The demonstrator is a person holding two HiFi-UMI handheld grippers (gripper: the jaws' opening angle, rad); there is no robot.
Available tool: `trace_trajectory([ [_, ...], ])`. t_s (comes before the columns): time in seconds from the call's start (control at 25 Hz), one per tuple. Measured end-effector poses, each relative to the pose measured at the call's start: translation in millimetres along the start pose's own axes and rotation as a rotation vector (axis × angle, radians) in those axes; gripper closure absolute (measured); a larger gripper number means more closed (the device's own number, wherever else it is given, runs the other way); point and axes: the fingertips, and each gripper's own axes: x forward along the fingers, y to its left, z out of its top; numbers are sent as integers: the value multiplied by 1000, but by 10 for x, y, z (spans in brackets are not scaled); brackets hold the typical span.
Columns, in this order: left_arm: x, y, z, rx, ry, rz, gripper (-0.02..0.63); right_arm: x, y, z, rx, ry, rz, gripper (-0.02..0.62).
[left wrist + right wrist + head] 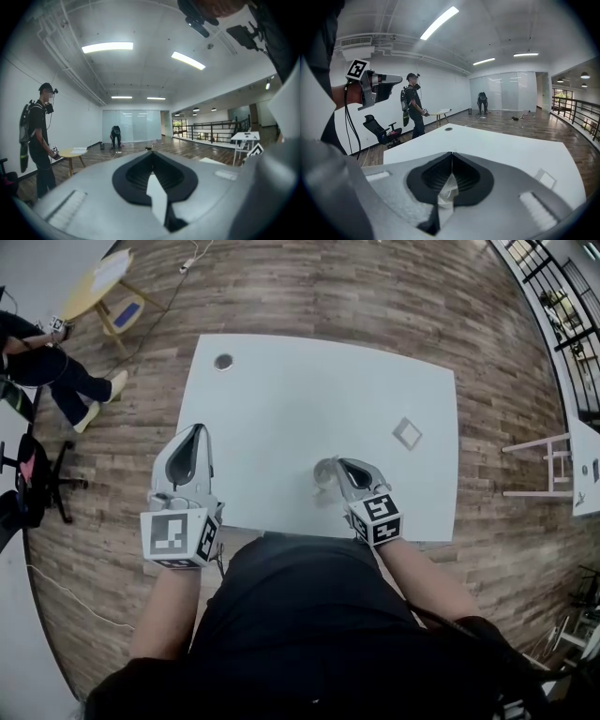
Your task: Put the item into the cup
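A clear plastic cup (324, 473) stands on the white table (281, 390) near its front edge. My right gripper (343, 466) is at the cup's right side with jaws shut, and a strip of the clear cup wall (446, 188) shows pinched between the fingers. A small flat square item (407, 433) lies on the table to the far right of the cup, also seen in the right gripper view as the square item (544, 178). My left gripper (196, 434) hovers off the table's left edge, shut (151, 161) with nothing in it, and points out into the room.
A round cable hole (223, 362) sits near the table's far left corner. A standing person (41, 136) with a backpack, a small yellow table (105, 287) and a black office chair (37, 474) are on the wooden floor to the left. Another white table (583, 465) stands at the right.
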Motion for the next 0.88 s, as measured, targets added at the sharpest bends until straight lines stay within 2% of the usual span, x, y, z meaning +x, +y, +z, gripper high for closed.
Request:
trace_trajectory([
  [0.12, -2, -10, -20, -4, 6, 1, 598, -3, 18, -38, 9, 0, 6, 583],
  [0.28, 36, -56, -14, -5, 4, -6, 598, -12, 9, -42, 27, -3, 22, 517],
  [0.4, 46, -47, -34, -10, 4, -15, 598, 4, 31, -31, 26, -9, 22, 500],
  [0.68, 43, 72, -138, -28, 8, -21, 598, 88, 142, 1, 16, -8, 21, 508],
  [0.8, 19, 79, -201, -32, 16, -20, 598, 88, 152, 14, 5, -20, 1, 586],
  [0.88, 30, 84, -228, -33, 18, -29, 598, 99, 128, -3, 6, -20, -22, 592],
])
